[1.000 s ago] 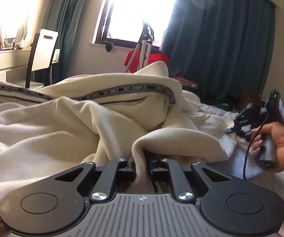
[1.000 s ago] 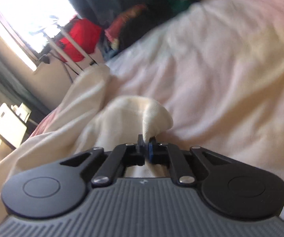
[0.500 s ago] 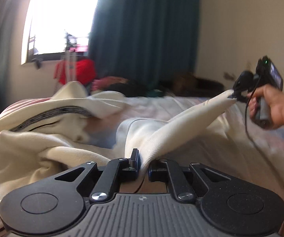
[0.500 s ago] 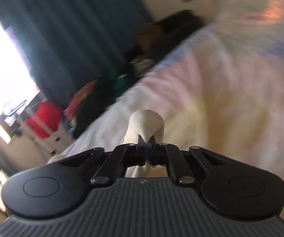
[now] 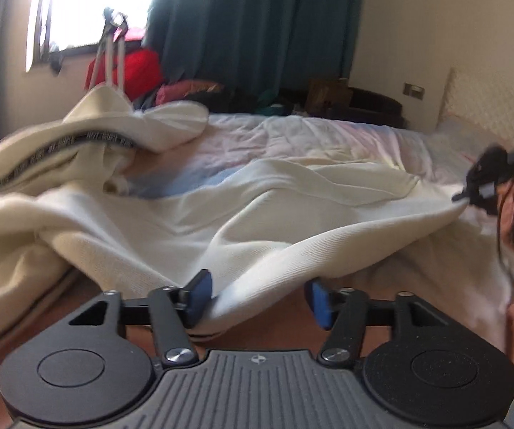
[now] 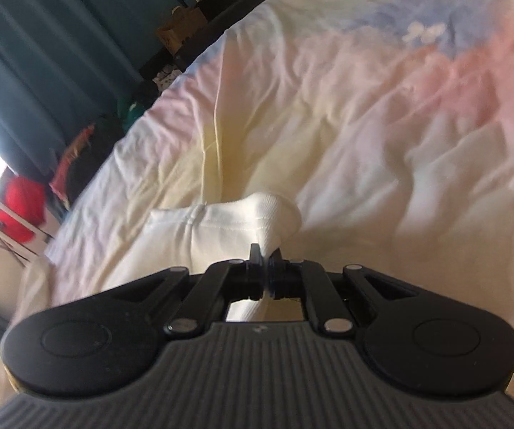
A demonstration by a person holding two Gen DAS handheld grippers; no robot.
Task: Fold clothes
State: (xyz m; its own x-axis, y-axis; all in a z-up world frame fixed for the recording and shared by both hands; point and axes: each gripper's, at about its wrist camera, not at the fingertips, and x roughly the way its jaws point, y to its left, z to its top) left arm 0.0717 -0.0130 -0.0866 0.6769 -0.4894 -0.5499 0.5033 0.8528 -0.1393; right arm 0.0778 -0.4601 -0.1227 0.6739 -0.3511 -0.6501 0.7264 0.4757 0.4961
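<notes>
the cream garment (image 5: 257,221) is lying across the bed (image 5: 328,136); the left claw (image 5: 257,298) is spreading, its jaws having just been opening with a fold between them, while the right claw (image 6: 265,270) is pinching its cuff (image 6: 271,218).

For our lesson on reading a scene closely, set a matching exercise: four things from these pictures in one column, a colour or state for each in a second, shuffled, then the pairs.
Things:
1. left gripper
2. right gripper
3. curtain
4. bag by the window

States or colours:
A. red
B. shut on cream cloth
C. dark teal
D. fingers apart, cream garment lying between them

Pairs: 1-D, 2-B, 3-C, 4-A
</notes>
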